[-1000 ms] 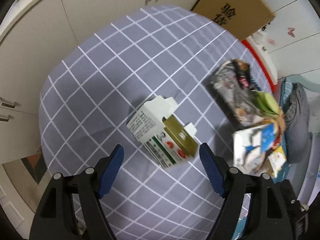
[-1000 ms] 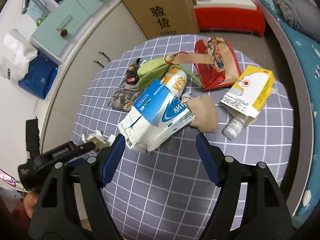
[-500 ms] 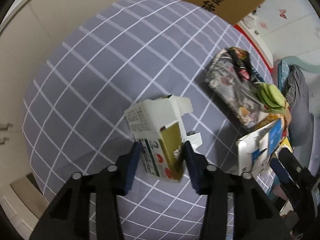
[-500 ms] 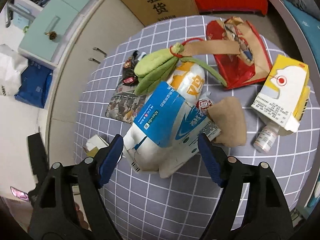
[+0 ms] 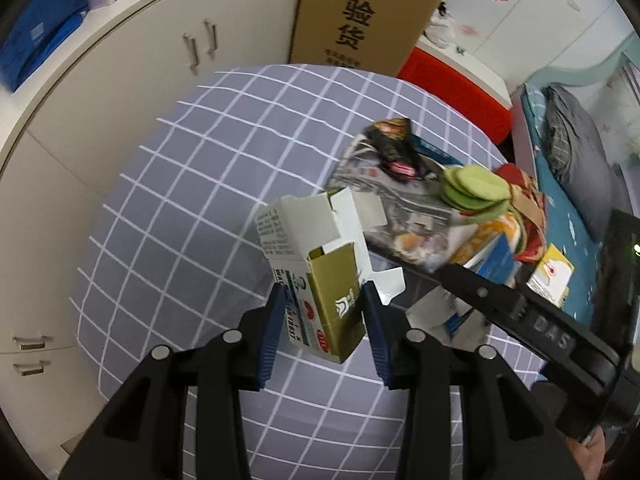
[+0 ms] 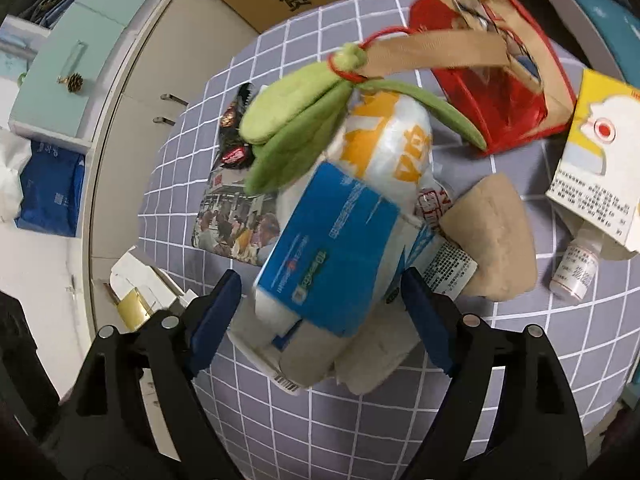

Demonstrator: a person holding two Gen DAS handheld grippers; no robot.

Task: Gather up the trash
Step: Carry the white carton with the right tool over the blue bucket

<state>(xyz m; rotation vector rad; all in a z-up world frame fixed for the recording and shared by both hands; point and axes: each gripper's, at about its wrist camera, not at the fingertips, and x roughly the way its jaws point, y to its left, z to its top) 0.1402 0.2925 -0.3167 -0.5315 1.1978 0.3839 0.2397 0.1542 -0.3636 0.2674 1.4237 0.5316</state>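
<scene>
Your left gripper [image 5: 326, 326] is clamped on the opened gold-and-white carton [image 5: 316, 276], its blue pads pressed flat against the carton's two long sides, and the carton hangs tilted above the checked tablecloth [image 5: 192, 184], clear of the cloth, with its torn white flaps pointing away from you. Just beyond the carton lies the printed magazine [image 5: 404, 216], and a dark crumpled wrapper [image 5: 394, 152] rests on the magazine's far end. Past the magazine from the carton sits the green plush piece [image 5: 476, 192], and beside that the rest of the heap. Your right gripper [image 6: 320, 312] has its jaws spread wide and still opening; the blue-and-white tissue pack [image 6: 340, 248] lies between them, but neither pad presses on it. That pack lies on the far side of the magazine from the carton, with an orange-and-white plastic bag [image 6: 392, 152] against its far end and a beige wad of paper [image 6: 496, 240] touching its right side. Further from the carton again are the red bag with a tan strap [image 6: 492, 108], the yellow-and-white box [image 6: 600, 160] and a small white bottle [image 6: 576, 272] lying partly under that box. Behind the table stand a brown cardboard box [image 5: 364, 12] and cream cabinets [image 5: 132, 80].
</scene>
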